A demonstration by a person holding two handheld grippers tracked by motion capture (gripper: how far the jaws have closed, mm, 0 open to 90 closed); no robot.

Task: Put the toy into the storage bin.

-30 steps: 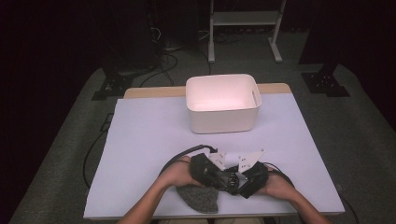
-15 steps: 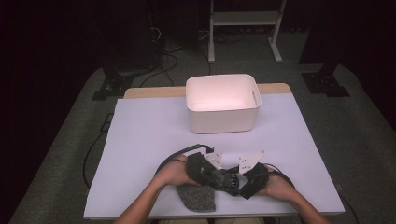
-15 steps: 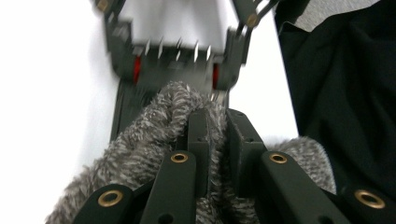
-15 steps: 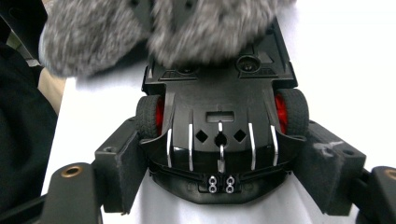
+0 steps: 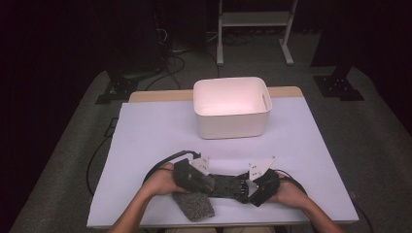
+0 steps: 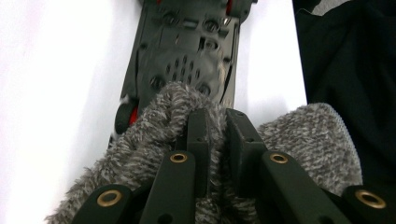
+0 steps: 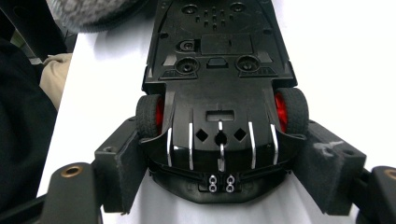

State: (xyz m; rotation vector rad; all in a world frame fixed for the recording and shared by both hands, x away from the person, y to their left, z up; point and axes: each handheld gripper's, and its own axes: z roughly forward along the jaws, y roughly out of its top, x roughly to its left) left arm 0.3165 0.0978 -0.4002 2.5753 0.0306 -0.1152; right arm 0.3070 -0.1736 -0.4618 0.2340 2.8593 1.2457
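The right gripper (image 7: 219,186) holds the toy car (image 7: 219,93) upside down across its back end, jaws wide. The left gripper (image 6: 217,140) pinches a grey cloth (image 6: 303,135) tight. The car's long body points straight at the cloth, just above the desk (image 5: 145,136).

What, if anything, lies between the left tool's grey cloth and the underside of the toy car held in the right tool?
Nothing visible does. The left tool is shut on the grey cloth, whose front edge already overlaps the toy car. The car lies belly up, the right tool clamped across its wheels.
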